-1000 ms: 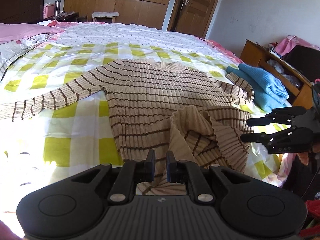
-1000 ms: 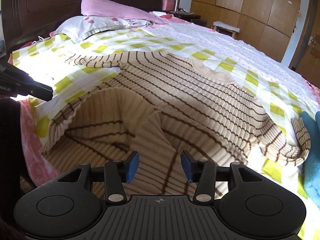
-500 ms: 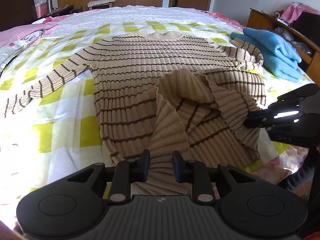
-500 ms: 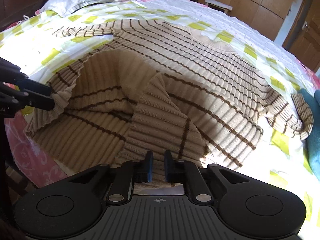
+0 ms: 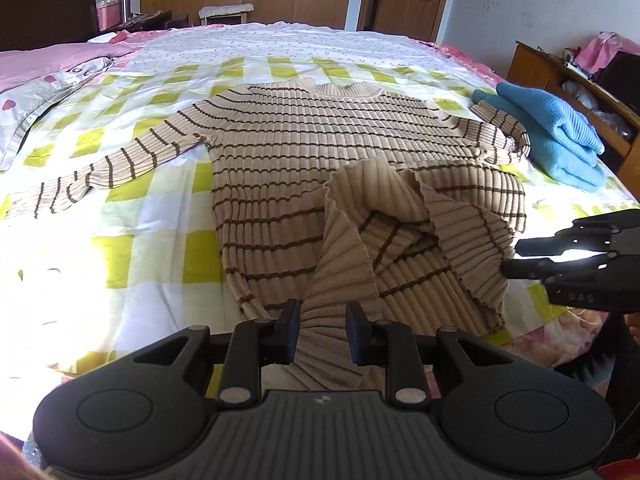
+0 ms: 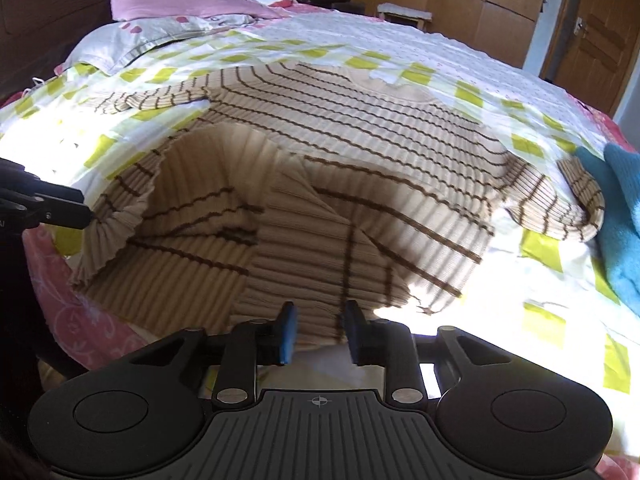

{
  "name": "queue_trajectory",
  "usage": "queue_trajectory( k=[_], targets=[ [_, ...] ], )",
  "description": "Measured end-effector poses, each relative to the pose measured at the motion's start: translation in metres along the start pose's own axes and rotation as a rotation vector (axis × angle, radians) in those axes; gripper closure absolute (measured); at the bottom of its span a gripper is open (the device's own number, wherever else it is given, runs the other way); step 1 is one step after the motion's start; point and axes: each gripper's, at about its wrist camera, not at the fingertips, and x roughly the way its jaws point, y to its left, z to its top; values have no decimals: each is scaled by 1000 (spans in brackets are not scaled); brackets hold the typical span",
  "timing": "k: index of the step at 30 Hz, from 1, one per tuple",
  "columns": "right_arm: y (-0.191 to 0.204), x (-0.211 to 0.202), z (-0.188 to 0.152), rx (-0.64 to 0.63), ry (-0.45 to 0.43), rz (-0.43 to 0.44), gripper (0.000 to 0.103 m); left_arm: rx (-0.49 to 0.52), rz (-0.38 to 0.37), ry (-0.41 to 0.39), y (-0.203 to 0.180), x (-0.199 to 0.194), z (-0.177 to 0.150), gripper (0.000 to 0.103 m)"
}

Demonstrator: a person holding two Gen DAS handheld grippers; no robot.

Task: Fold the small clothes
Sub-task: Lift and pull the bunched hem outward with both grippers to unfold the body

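A beige sweater with brown stripes point(image 5: 320, 152) lies spread on the bed, neck at the far side, and also shows in the right wrist view point(image 6: 360, 140). Its near hem is lifted and rumpled into folds point(image 5: 400, 240). My left gripper point(image 5: 322, 332) holds the hem's near-left part, with ribbed fabric between its parted fingers. My right gripper point(image 6: 318, 330) straddles the hem's near-right part the same way. From the left wrist view the right gripper point(image 5: 516, 258) touches the hem's right edge. The left sleeve point(image 5: 100, 172) lies stretched out; the right sleeve point(image 5: 504, 128) is bent.
The bed has a yellow-checked white sheet point(image 5: 140, 248). A folded blue garment point(image 5: 552, 132) lies beside the right sleeve. Pink and grey pillows point(image 6: 168, 20) sit at the head. A wooden shelf point(image 5: 560, 76) stands beside the bed, wardrobes and a door behind.
Both grippers' fingers stand wider apart than half a second ago. The lifted hem has sunk lower onto the sweater body.
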Motion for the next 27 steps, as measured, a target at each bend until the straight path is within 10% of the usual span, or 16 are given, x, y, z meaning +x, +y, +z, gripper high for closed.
queue_trajectory(
  k=[2, 5, 12, 27],
  targets=[
    [16, 5, 4, -43, -16, 8, 42, 7, 2, -2, -4, -1, -1, 66],
    [37, 15, 6, -112, -38, 3, 41, -6, -5, 7, -4, 2, -3, 64],
    [13, 28, 4, 2, 47, -37, 97, -52, -13, -8, 8, -1, -7, 64],
    [-73, -56, -50, 276, 117, -219, 102, -41, -38, -29, 8, -14, -11, 63]
  ],
)
